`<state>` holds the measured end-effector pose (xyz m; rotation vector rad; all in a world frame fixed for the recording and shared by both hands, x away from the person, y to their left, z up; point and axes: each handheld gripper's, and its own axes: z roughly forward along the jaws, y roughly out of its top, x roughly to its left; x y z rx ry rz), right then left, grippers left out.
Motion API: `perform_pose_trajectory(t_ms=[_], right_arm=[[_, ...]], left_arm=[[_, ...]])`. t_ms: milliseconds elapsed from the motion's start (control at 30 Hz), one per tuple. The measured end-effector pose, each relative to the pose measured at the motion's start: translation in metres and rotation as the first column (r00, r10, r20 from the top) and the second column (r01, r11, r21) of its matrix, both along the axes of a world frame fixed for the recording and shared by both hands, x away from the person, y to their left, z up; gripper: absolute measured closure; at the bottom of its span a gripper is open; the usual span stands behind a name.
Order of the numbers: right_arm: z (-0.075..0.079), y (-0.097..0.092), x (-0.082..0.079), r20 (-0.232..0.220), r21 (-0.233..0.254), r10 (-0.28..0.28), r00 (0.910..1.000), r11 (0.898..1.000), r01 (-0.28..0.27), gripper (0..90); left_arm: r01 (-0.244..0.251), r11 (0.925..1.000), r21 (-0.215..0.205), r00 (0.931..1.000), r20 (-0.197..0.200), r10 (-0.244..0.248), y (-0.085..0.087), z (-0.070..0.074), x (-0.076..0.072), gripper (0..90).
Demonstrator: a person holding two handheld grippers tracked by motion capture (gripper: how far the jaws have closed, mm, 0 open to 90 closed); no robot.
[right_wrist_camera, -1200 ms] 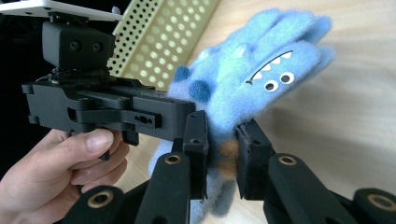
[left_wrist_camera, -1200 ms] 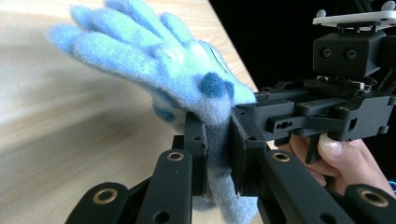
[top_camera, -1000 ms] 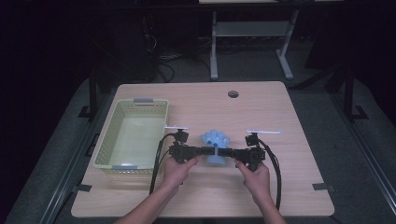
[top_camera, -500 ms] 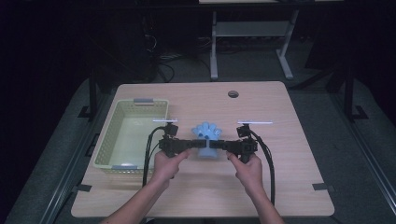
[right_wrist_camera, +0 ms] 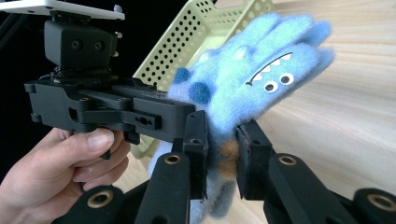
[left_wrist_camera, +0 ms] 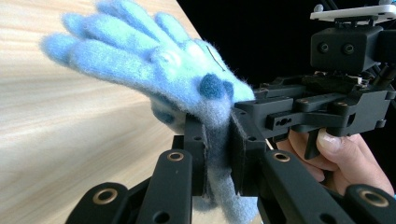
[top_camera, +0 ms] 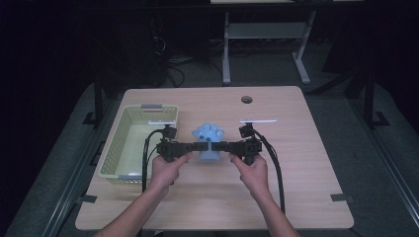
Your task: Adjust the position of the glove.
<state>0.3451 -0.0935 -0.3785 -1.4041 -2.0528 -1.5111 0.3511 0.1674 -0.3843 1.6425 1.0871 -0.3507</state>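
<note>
One fuzzy blue glove [top_camera: 209,140], held above the table [top_camera: 306,168] centre, just right of one green basket [top_camera: 129,143]. Two grippers: left gripper [top_camera: 196,146] and right gripper [top_camera: 222,146], each clamped on the glove from opposite sides.

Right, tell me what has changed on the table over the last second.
Both grippers, the left gripper and the right gripper, stayed clamped on the blue glove and carried it up and toward the green basket. The basket and table stayed as they were.
</note>
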Motion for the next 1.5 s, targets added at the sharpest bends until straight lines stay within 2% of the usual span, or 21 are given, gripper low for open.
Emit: perform_pose_trajectory(t_ms=[633, 1000, 1233, 1300, 1500], right_arm=[[0.009, 0.032, 0.011, 0.006, -0.002, 0.036, 0.9993, 0.999, -0.036, 76.1], [0.012, 0.048, 0.016, 0.011, -0.013, 0.061, 0.9981, 0.998, -0.060, 76.1], [0.015, 0.064, 0.022, 0.018, -0.026, 0.074, 0.9971, 0.997, -0.074, 76.2], [0.016, 0.069, 0.023, 0.020, -0.012, 0.074, 0.9971, 0.997, -0.074, 76.2], [0.015, 0.088, 0.028, 0.023, -0.007, 0.084, 0.9962, 0.996, -0.084, 76.2]], left_arm=[[-0.035, 0.9994, -0.007, 0.9992, 0.016, 0.035, 0.031, 0.006, 0.001, 78.3], [-0.061, 0.9980, -0.016, 0.9981, 0.011, 0.061, 0.048, 0.007, 0.000, 78.2], [-0.069, 0.9970, -0.035, 0.9976, -0.006, 0.069, 0.064, 0.006, 0.003, 78.6], [-0.079, 0.9961, -0.039, 0.9968, -0.004, 0.079, 0.070, 0.007, 0.003, 78.8], [-0.103, 0.9938, -0.042, 0.9947, -0.002, 0.103, 0.088, 0.006, 0.004, 79.3]])
